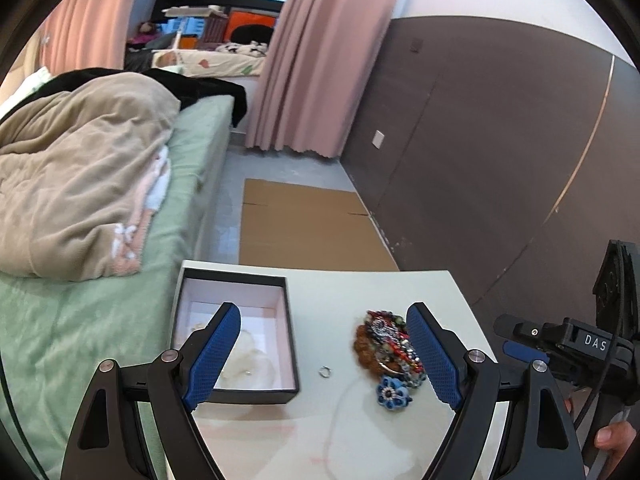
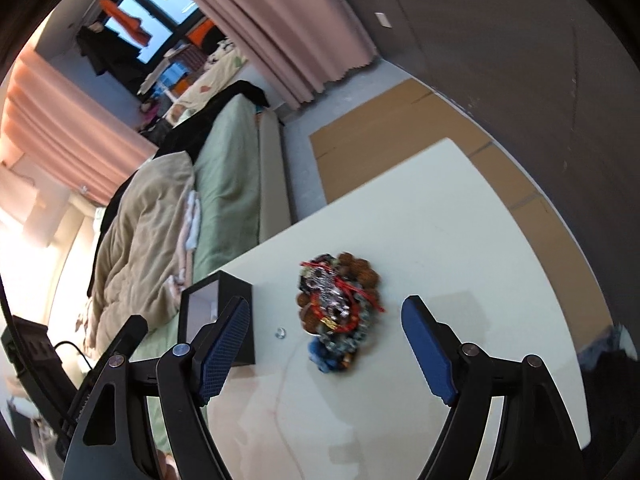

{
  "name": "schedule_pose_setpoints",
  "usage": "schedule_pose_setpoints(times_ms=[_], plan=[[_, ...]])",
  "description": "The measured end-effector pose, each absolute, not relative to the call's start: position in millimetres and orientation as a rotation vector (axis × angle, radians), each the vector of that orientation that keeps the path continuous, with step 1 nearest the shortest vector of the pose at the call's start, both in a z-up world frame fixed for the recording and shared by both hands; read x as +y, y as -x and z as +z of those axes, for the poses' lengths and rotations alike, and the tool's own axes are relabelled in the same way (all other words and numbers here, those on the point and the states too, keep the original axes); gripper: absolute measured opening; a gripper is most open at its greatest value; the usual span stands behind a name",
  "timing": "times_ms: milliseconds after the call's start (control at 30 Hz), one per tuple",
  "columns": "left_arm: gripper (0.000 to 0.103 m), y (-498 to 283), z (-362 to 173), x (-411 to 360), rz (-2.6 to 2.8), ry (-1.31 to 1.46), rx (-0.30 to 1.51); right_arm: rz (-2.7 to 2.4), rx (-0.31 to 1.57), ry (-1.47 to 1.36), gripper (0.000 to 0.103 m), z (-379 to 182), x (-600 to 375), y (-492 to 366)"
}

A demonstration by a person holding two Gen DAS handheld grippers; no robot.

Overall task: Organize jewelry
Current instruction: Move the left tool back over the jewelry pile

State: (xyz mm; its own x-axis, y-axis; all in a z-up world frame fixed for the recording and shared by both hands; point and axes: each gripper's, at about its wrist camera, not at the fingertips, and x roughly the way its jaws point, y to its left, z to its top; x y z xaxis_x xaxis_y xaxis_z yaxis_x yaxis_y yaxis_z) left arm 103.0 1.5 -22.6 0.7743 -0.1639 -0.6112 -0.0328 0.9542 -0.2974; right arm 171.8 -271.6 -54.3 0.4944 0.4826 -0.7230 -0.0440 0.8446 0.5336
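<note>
A tangled heap of bead jewelry [image 1: 390, 346] [image 2: 340, 304] lies on the white table [image 1: 360, 292] [image 2: 460, 232], with a blue flower piece [image 1: 392, 394] at its near edge. A small silver ring [image 1: 325, 371] [image 2: 280, 333] lies between the heap and a black box [image 1: 236, 336] [image 2: 218, 312] with a pale lining and some pale jewelry inside. My left gripper [image 1: 320, 354] hangs open above the table, one finger over the box and the other beside the heap. Open too, my right gripper [image 2: 328, 348] hovers just short of the heap, nothing between its fingers. It also shows at the right edge of the left wrist view [image 1: 560, 344].
A bed with a green sheet [image 1: 80, 340] and a beige blanket [image 1: 72, 184] stands left of the table. Flat cardboard [image 1: 304, 228] lies on the floor beyond it, beside a dark wall [image 1: 500, 140]. Pink curtains [image 1: 320, 60] hang at the back. A person's finger [image 1: 616, 438] shows at bottom right.
</note>
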Motion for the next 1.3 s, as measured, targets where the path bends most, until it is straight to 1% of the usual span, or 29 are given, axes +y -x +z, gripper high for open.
schedule_pose_setpoints(times_ms=[300, 533, 867, 1033, 1200, 1300], plan=[[0.085, -115.1, -33.8, -28.6, -0.143, 0.27, 0.72, 0.27, 1.021, -0.52, 0.079, -56.7, -293.8, -178.8], [0.074, -125.9, -52.1, -67.8, -0.194, 0.177, 0.795, 0.24, 1.029, -0.555, 0.079, -58.7, -310.0, -186.0], [0.072, -132.2, -79.2, -103.9, -0.221, 0.094, 0.883, 0.236, 1.036, -0.579, 0.079, -60.4, -325.4, -191.5], [0.069, -136.3, -87.2, -108.8, -0.208, 0.072, 0.907, 0.247, 1.04, -0.598, 0.079, -62.0, -329.6, -193.2], [0.069, -141.4, -94.8, -112.7, -0.188, 0.055, 0.922, 0.252, 1.047, -0.599, 0.079, -61.5, -327.8, -193.0], [0.062, -143.8, -99.0, -114.2, -0.189, 0.058, 0.934, 0.25, 1.048, -0.6, 0.079, -61.1, -327.6, -193.3]])
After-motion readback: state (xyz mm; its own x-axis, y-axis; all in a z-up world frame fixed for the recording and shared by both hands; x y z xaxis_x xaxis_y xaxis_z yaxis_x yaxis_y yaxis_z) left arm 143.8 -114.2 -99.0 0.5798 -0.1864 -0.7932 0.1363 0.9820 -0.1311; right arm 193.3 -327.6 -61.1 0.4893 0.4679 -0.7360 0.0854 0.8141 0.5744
